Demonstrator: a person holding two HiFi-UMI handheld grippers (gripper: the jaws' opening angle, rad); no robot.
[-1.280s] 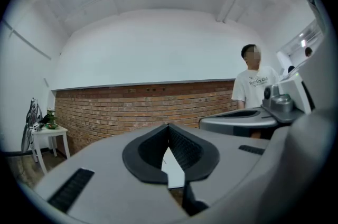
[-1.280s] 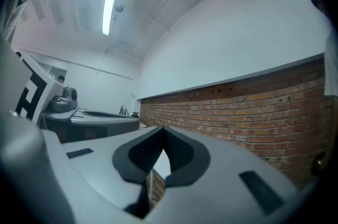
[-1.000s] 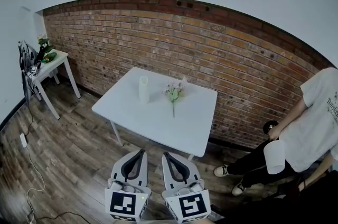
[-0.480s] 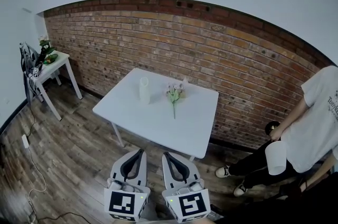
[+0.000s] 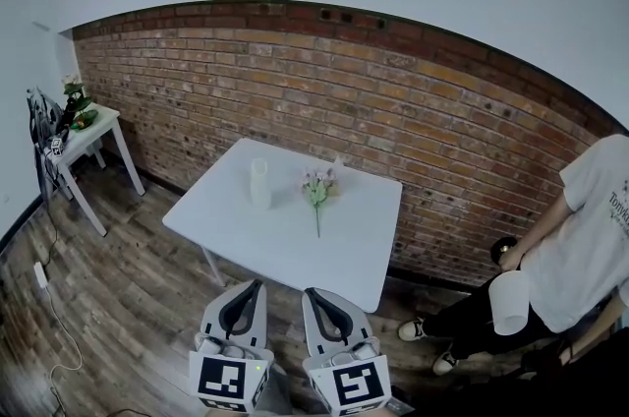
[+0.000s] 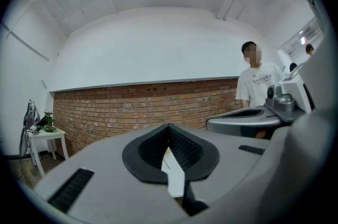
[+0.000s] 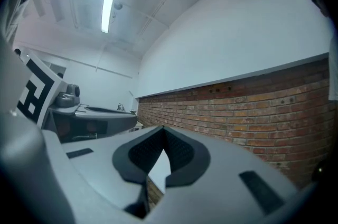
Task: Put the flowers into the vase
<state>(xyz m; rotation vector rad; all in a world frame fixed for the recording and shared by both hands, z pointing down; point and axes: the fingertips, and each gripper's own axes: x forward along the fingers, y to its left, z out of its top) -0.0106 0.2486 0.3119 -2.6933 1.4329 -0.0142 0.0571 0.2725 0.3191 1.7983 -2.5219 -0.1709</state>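
On the white table [image 5: 285, 248] a white cylinder vase [image 5: 258, 182] stands upright left of centre. To its right a small bunch of pale pink flowers [image 5: 317, 187] lies flat, its green stem pointing toward me. My left gripper [image 5: 258, 284] and right gripper [image 5: 308, 291] hang side by side at the bottom of the head view, short of the table's near edge and pointing level at it. Both are shut and hold nothing. The left gripper view shows my left gripper [image 6: 168, 126] with jaws together, and the right gripper view shows my right gripper [image 7: 162, 128] the same.
A brick wall [image 5: 413, 130] runs behind the table. A small white side table [image 5: 84, 128] with a plant stands at far left. A person in a white shirt [image 5: 590, 238] stands at right holding a white cylinder [image 5: 510, 303]. A cable [image 5: 44, 279] lies on the wooden floor.
Both grippers and the head view have edged toward the table, which now sits a little nearer and lower in the picture. The jaws have stayed together.
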